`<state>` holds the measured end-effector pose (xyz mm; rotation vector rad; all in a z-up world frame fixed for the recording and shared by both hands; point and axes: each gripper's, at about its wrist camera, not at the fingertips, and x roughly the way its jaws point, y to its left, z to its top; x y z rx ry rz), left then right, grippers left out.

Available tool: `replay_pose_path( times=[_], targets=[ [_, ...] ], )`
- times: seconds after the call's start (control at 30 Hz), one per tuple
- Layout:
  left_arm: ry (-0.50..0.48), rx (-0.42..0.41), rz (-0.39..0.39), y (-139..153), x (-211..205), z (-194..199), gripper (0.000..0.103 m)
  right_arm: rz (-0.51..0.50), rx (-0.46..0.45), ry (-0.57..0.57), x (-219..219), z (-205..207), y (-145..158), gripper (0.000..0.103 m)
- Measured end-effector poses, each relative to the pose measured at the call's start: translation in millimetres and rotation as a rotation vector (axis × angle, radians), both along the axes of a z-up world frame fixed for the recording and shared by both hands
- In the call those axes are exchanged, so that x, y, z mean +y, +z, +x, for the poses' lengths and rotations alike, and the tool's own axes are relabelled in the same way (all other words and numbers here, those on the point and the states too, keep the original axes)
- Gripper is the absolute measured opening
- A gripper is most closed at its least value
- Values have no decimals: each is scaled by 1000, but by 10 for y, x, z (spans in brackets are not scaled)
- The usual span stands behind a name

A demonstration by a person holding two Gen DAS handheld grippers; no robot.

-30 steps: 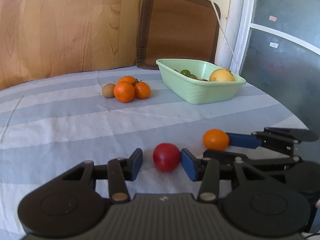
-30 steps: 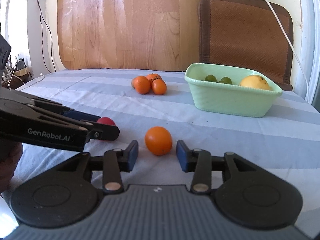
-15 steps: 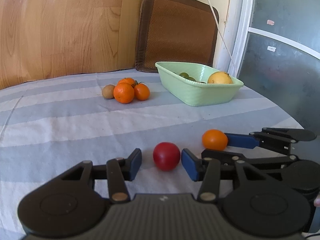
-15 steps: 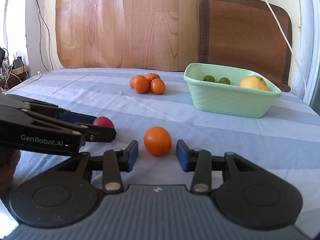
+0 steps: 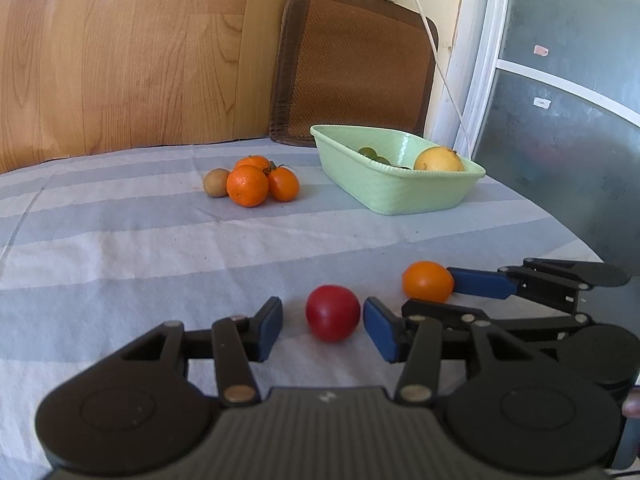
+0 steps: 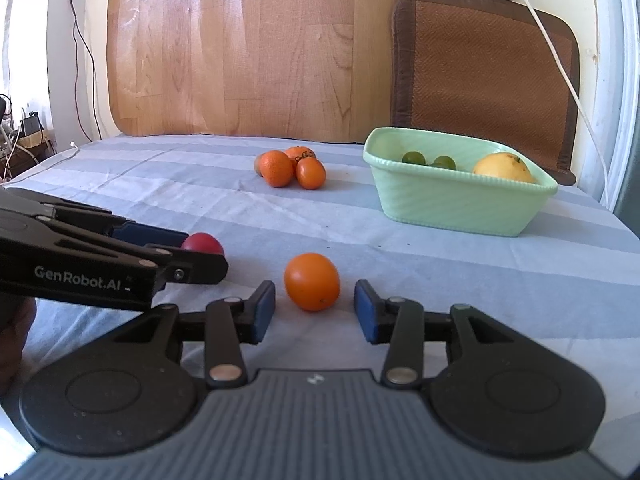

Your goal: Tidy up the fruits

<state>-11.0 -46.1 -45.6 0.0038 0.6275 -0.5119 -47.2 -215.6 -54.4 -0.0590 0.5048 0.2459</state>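
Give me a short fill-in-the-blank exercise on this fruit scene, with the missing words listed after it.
1. The open left gripper brackets a ______ fruit lying on the striped tablecloth.
2. The open right gripper brackets an ______ fruit.
3. The large yellow fruit sits inside the green ______.
4. The brown fruit touches the cluster of ______ orange fruits.

Missing words: red; orange; basin; three

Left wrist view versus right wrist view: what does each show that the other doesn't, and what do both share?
Only the left wrist view shows the grey glass door and the whole brown fruit. Only the right wrist view shows the wall cables and clutter at far left. Both show the open left claw around the red fruit, the open right claw around the orange fruit, and the green basin.
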Motion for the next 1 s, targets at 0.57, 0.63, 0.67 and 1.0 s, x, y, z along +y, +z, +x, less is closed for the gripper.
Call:
replay_pose_path(
  times=[0.57, 0.63, 0.67, 1.0],
  targets=[
    [11, -6, -9, -2, 2, -17, 34, -23, -14, 5, 41, -22, -6, 38],
    [10, -8, -5, -4, 1, -21, 34, -34, -20, 11, 56, -35, -5, 36],
    [10, -8, -4, -4, -1, -22, 32, -38, -23, 13, 62, -41, -4, 35],
    [6, -5, -11, -10, 17, -7, 30, -27, -29, 0, 33, -34, 2, 31]
  ],
)
